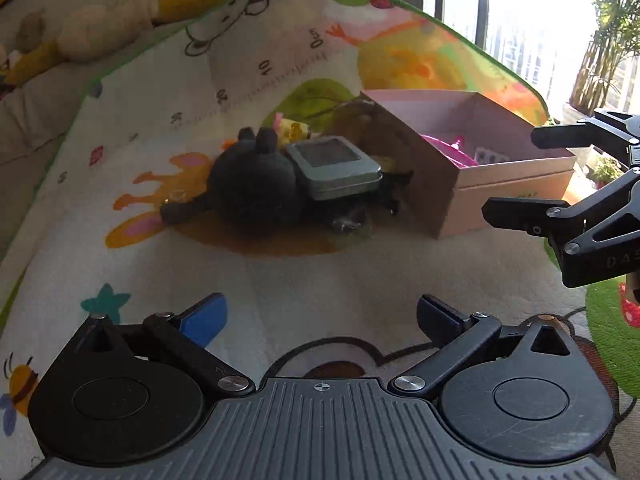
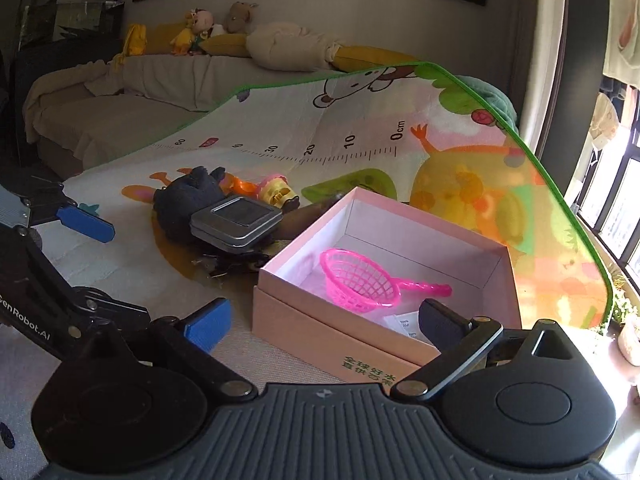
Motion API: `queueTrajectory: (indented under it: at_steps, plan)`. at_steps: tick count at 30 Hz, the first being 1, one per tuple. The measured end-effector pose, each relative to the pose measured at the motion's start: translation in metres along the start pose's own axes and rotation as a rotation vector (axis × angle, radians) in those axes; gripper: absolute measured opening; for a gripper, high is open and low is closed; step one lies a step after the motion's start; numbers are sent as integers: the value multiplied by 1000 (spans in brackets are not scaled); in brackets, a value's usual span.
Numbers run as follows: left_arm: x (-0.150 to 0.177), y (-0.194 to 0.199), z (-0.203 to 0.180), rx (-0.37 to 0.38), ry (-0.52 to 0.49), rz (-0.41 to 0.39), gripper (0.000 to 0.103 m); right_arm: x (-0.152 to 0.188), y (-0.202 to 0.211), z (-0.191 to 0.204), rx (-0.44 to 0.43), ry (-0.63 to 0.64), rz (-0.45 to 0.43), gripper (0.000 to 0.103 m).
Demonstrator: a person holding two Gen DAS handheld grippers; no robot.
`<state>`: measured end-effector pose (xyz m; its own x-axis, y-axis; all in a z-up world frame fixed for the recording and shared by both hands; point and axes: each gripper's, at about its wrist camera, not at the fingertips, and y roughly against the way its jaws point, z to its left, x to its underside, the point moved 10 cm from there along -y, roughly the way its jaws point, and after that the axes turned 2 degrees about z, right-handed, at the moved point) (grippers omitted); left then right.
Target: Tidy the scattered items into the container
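Observation:
A pink cardboard box (image 2: 320,320) stands open on the play mat; it also shows in the left wrist view (image 1: 496,184). A pink toy strainer (image 2: 360,280) and a white paper lie inside. Left of the box sit a black plush toy (image 1: 252,188), a grey metal tin (image 1: 334,168) leaning on it, a yellow toy (image 2: 278,190), an orange toy (image 2: 242,187) and small dark items (image 2: 232,264). My left gripper (image 1: 320,320) is open and empty, short of the pile. My right gripper (image 2: 324,328) is open and empty at the box's near wall.
The colourful play mat (image 2: 360,132) has a ruler print and a green border. A sofa (image 2: 120,92) with plush toys and cushions stands behind it. A window (image 2: 612,208) and plants are at the right.

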<state>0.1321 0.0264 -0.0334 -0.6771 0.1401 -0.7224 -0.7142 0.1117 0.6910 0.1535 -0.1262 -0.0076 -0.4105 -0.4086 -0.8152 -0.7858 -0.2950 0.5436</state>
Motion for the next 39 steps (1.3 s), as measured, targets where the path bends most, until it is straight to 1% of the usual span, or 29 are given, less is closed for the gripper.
queueTrajectory:
  at_steps: [2,3,5,6,7,8,9,10,12,15,19,20,21,25,29,32,35,36,37,39]
  plan:
    - [7,7,18,-49,43,-8,103,-9,-4,22,-18,26,-6,100]
    - [10,9,23,-57,66,-12,103,-13,-7,32,-27,39,-10,100]
    - [17,13,34,-51,126,-16,103,-25,-15,51,-41,54,-17,100]
    - [19,13,36,-44,146,-19,103,-30,-20,57,-42,54,-19,97]
    - [22,13,37,-35,165,-22,103,-35,-25,63,-43,51,-18,92]
    - [25,13,37,-30,173,-23,103,-41,-33,67,-40,48,-10,88]
    - [28,13,37,-26,179,-24,103,-46,-41,71,-30,42,1,81]
    - [31,12,37,-24,181,-24,103,-50,-49,72,-19,33,14,78]
    - [36,10,37,-20,183,-17,103,-55,-66,75,-2,24,39,78]
    - [38,10,37,-14,187,-21,103,-55,-89,79,33,60,71,78]
    - [39,9,37,-18,185,-18,103,-50,-110,82,28,83,122,77]
    - [39,9,36,-23,181,-17,103,-49,-110,82,23,84,126,67]
    - [39,9,36,-27,179,-15,103,-49,-109,81,23,82,124,66]
    - [40,10,34,-38,170,-6,103,-45,-72,82,-23,85,74,64]
    - [41,8,32,-53,153,5,103,-18,-17,83,-108,125,73,64]
    - [39,7,26,-46,137,15,103,18,21,78,-158,135,117,64]
    - [33,5,14,-27,111,17,103,55,50,68,-175,145,179,63]
    - [31,3,9,-21,99,16,103,65,56,64,-171,153,195,61]
    - [28,1,3,-14,84,16,103,77,62,57,-163,162,214,55]
    - [20,-3,-9,-6,54,9,103,93,67,42,-117,163,242,55]
